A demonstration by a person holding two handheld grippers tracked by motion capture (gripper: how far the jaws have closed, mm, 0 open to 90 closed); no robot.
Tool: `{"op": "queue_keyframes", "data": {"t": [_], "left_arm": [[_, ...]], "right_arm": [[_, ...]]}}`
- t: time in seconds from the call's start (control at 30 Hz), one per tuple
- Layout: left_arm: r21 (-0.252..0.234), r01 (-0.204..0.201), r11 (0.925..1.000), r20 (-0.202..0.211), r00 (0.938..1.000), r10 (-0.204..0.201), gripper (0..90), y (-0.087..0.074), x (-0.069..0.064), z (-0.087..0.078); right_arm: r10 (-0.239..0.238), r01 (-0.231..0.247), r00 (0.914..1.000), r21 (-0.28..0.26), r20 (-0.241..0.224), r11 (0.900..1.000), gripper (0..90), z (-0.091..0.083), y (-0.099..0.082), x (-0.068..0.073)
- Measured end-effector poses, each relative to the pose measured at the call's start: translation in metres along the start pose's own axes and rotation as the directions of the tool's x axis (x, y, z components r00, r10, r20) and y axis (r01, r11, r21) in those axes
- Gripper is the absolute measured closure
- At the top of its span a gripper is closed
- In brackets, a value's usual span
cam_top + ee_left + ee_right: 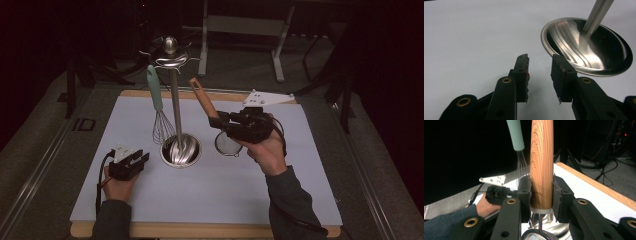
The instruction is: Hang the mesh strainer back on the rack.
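Note:
A small strainer with a wooden handle [202, 102] and a round mesh bowl [228, 144] hangs tilted above the mat, handle pointing up and left. My right gripper [220, 120] is shut on the lower end of that handle [541, 157], its pads pressing both sides, with the mesh [536, 236] just below the jaws. A steel utensil stand [175, 95] rises from a round base [180, 150], and a whisk with a mint-green handle [154, 90] hangs from its top hooks. My left gripper [141, 158] rests low on the mat left of the base [586, 47], open [539, 59] with nothing between its fingers.
The pale mat [210, 190] lies on a wooden table whose edge [200, 231] shows at the front. Metal frame legs [277, 55] stand on the floor behind the table. The whisk's green handle [515, 135] hangs close to the left of the wooden handle.

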State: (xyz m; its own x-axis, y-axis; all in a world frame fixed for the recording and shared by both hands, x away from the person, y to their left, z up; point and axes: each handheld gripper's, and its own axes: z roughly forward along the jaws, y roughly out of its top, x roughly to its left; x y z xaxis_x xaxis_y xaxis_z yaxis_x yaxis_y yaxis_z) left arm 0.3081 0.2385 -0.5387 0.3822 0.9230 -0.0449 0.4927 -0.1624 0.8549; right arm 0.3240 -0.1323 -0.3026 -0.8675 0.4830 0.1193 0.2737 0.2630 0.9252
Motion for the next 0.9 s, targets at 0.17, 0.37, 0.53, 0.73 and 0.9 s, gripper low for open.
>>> {"op": "queue_keyframes", "data": {"t": [0.17, 0.37, 0.53, 0.73, 0.9], "left_arm": [[0.0, -0.001, 1.0, 0.0, 1.0, 0.001, 67.0, 0.0, 0.0, 0.0], [0.0, 0.0, 1.0, 0.0, 1.0, 0.0, 67.0, 0.0, 0.0, 0.0], [-0.001, -0.001, 1.0, 0.0, 1.0, 0.001, 67.0, 0.0, 0.0, 0.0], [-0.001, 0.0, 1.0, 0.0, 1.0, 0.0, 66.9, 0.0, 0.0, 0.0], [0.0, 0.001, 1.0, 0.002, 1.0, -0.001, 66.9, 0.0, 0.0, 0.0]], "right_arm": [[-0.016, 0.016, 0.9999, -0.028, -0.006, 0.9995, 71.3, -0.002, 0.007, 0.007], [-0.036, 0.036, 0.9993, -0.048, -0.003, 0.9982, 71.3, -0.004, 0.017, 0.012], [-0.059, 0.058, 0.9982, -0.062, -0.009, 0.9964, 71.4, -0.004, 0.024, 0.017], [-0.078, 0.077, 0.9968, -0.056, -0.016, 0.9955, 71.4, 0.002, 0.027, 0.02], [-0.086, 0.086, 0.9962, -0.029, -0.012, 0.9959, 71.3, 0.012, 0.029, 0.017]]}}
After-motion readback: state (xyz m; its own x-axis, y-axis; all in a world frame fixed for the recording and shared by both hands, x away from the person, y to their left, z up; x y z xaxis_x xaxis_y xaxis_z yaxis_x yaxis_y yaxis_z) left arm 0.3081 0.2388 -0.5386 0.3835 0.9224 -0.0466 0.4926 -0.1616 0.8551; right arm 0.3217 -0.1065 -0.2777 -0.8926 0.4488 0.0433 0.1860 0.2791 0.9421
